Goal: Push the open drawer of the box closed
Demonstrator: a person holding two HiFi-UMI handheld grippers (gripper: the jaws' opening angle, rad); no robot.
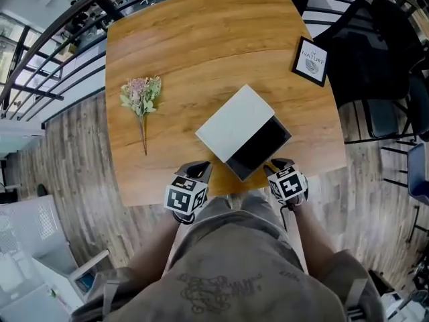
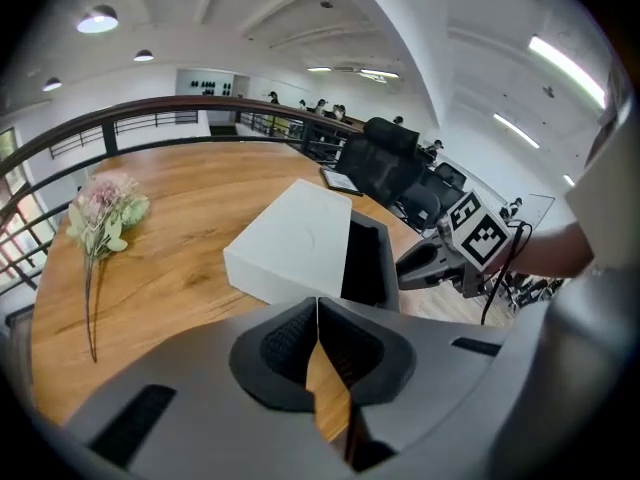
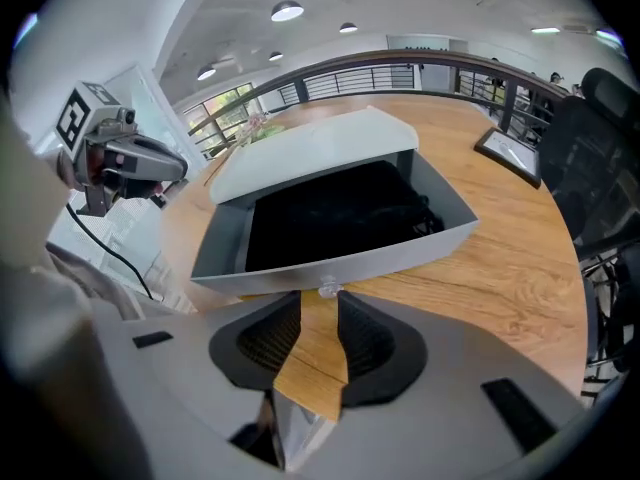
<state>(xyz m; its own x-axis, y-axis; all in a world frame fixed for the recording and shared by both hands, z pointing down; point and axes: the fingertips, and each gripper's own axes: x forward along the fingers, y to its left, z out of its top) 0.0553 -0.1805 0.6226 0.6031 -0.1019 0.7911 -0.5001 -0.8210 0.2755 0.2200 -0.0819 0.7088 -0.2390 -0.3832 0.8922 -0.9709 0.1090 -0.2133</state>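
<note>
A white box (image 1: 236,123) lies slantwise on the wooden table (image 1: 174,39), its dark drawer (image 1: 258,146) pulled out towards the near edge. In the right gripper view the grey drawer front (image 3: 400,251) fills the middle, with a small clear knob (image 3: 327,289) on it. My right gripper (image 3: 320,306) is open, its tips just short of that knob and gripping nothing. It sits at the drawer's right corner (image 1: 276,167). My left gripper (image 2: 317,306) is shut and empty, near the table edge left of the drawer (image 1: 198,171). The box (image 2: 290,243) is ahead of it.
A sprig of pink flowers (image 1: 141,99) lies on the left of the table. A small framed picture (image 1: 312,60) stands at the far right edge. Dark office chairs (image 1: 375,52) stand to the right of the table, and a railing (image 1: 47,52) runs along the left.
</note>
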